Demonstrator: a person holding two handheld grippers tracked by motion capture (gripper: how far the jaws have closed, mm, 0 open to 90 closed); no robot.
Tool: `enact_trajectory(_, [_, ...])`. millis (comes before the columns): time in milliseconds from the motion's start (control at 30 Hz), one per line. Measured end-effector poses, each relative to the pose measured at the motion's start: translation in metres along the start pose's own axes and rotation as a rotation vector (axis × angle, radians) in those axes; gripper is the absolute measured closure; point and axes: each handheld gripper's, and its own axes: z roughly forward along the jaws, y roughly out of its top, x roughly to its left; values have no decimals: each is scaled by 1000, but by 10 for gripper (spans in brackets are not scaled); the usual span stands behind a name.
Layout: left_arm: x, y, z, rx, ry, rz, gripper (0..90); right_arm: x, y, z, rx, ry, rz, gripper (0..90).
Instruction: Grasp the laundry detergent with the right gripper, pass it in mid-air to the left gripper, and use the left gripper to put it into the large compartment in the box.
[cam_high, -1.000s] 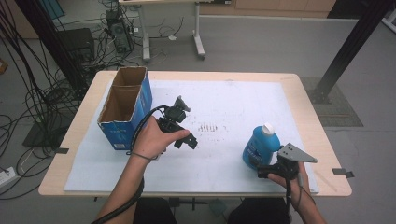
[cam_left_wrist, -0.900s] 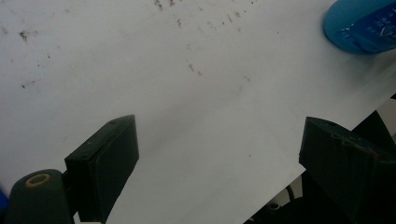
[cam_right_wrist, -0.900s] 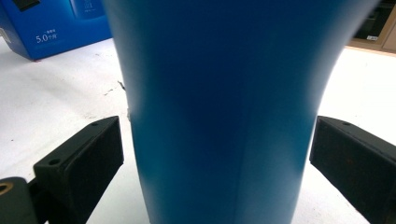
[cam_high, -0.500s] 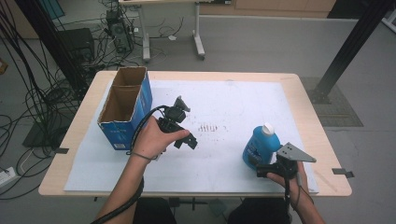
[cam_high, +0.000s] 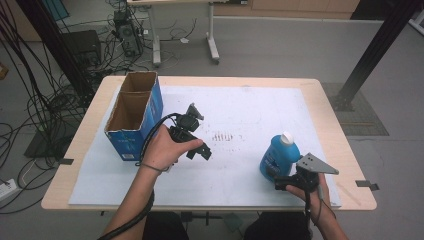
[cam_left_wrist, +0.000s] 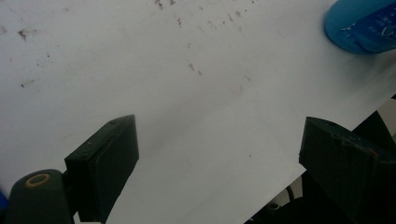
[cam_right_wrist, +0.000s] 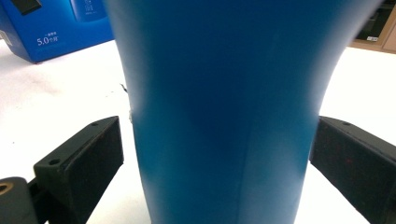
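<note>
Near the desk's (cam_high: 330, 120) front right corner, the right tool (cam_right_wrist: 215, 158) is reaching level with jaws wide on either side of the upright blue plastic bottle (cam_high: 278, 155), apparently not clamping, while the left tool (cam_left_wrist: 219, 163) is hovering tilted mid-desk, gaping, beside the empty open blue cardboard box (cam_high: 131, 120) at the left edge.

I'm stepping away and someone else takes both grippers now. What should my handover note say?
Right gripper: open, its fingers on either side of the blue bottle near its base, a gap visible on the left side, so not clamped yet.
Left gripper: open, holding nothing, over the white mat mid-table.
Bottle: upright, white cap on, at the mat's right front.
Cardboard box: open, on the table's left.
Done: right gripper lined up on the bottle.
Left: close on it and lift; the box is probably where it goes.
</note>
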Motion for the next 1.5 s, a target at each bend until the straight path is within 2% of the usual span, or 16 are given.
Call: enact_trajectory(1500, [-2,0,2,0,-3,6,124,0,0,-1,-9,0,0,20])
